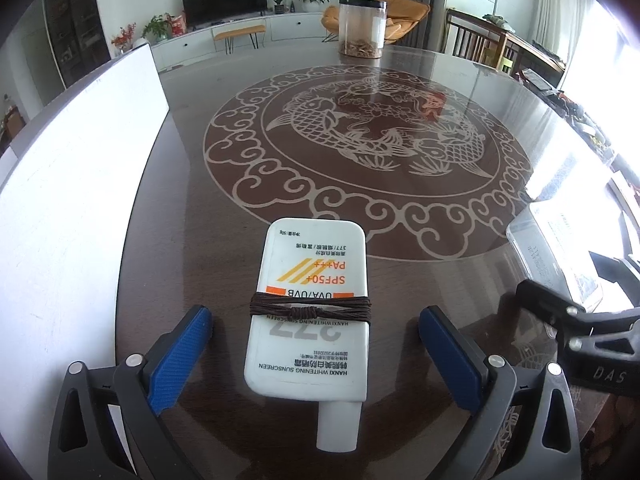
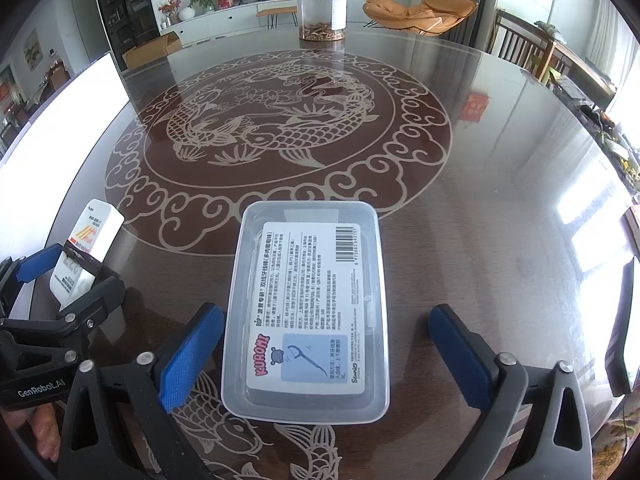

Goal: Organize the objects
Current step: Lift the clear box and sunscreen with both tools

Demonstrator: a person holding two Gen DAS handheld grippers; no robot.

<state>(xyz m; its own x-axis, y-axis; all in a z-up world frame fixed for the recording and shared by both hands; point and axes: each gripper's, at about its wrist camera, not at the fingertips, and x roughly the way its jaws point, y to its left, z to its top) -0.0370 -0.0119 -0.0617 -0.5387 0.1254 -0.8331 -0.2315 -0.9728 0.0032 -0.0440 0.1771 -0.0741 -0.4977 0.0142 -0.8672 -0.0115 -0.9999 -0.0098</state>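
Note:
A white sunscreen tube with a brown cord wrapped around it lies flat on the dark table, cap toward me. My left gripper is open, its blue pads standing clear on either side of the tube. A clear plastic floss-pick box lies on the table in the right wrist view. My right gripper is open around the box, its pads apart from the box's sides. The tube also shows in the right wrist view, with the left gripper around it.
A clear jar with a black lid stands at the far side of the round glass-topped table. A white board lies along the left. The floss box edge and the right gripper lie right of the tube.

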